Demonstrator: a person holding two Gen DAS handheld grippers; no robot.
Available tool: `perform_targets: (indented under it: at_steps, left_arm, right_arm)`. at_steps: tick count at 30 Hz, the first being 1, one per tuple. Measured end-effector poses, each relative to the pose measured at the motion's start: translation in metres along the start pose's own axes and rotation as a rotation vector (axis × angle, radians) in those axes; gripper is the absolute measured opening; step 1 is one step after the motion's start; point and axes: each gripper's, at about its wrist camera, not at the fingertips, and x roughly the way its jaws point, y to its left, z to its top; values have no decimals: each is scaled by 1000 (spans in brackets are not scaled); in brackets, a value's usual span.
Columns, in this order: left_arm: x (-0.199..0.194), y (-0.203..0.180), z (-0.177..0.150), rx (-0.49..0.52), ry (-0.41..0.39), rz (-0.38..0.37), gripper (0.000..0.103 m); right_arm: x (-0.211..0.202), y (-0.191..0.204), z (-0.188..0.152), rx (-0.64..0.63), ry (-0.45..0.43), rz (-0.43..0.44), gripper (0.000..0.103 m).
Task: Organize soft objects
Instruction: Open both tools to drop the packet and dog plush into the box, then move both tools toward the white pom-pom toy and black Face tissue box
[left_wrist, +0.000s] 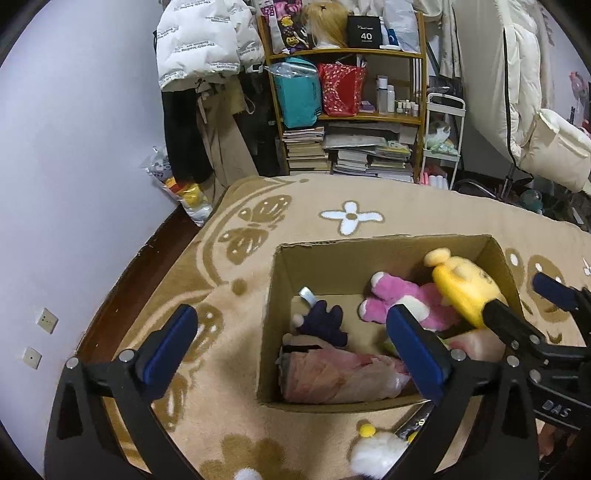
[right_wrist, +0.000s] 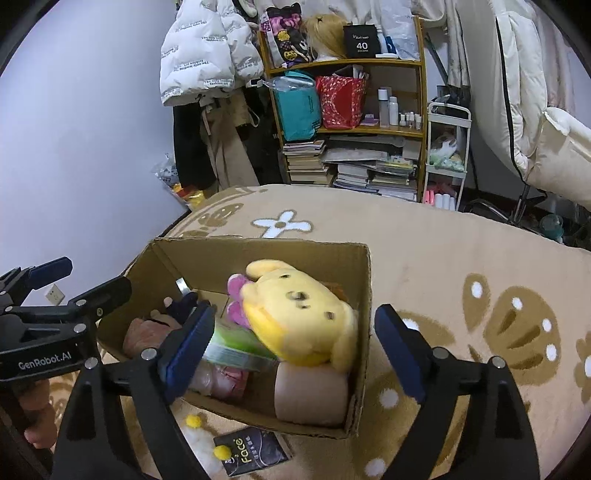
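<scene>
Cardboard box (left_wrist: 280, 295) sits open on a tan rug (left_wrist: 406, 206) patterned with butterflies and a white flower. Inside it, a yellow bear plush (right_wrist: 299, 314) lies on top at the right side, its face turned up, resting over a pink plush (left_wrist: 402, 295) and a beige roll-shaped cushion (right_wrist: 312, 397). A dark navy plush (left_wrist: 325, 319) lies toward the left of the box, above a crumpled pink fabric piece (left_wrist: 340, 376); a green-and-clear flat packet (right_wrist: 236, 347) lies between them.

The left tool (left_wrist: 291, 350) hangs over the box's near-left corner with its blue-padded fingers spread wide, gripping nothing. The right tool (right_wrist: 295, 350) hovers above the box, also spread wide and empty, the yellow bear showing between its fingers but untouched.

On the rug just in front of the box lie a white fluffy plush with yellow pom-poms (left_wrist: 373, 450) and a black sachet printed "face" (right_wrist: 253, 450). Behind stands a wooden shelf (left_wrist: 347, 53) of books, bags and bottles.
</scene>
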Motion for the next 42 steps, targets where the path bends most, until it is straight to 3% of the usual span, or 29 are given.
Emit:
perform_targets:
  at_steps: [3, 19, 27, 42]
  left_arm:
    - [-6, 4, 0, 0, 0, 14, 102]
    - [-70, 26, -26, -76, -20, 50, 103]
    - [-100, 23, -45, -36, -38, 90, 103]
    - [-110, 20, -82, -13, 51, 133, 103]
  right_arm:
    - [-7, -2, 0, 17, -7, 2, 103]
    - [-65, -2, -15, -4, -38, -6, 103]
    - [-89, 3, -31, -26, -31, -34, 103]
    - [-102, 9, -60, -47, 23, -44, 103]
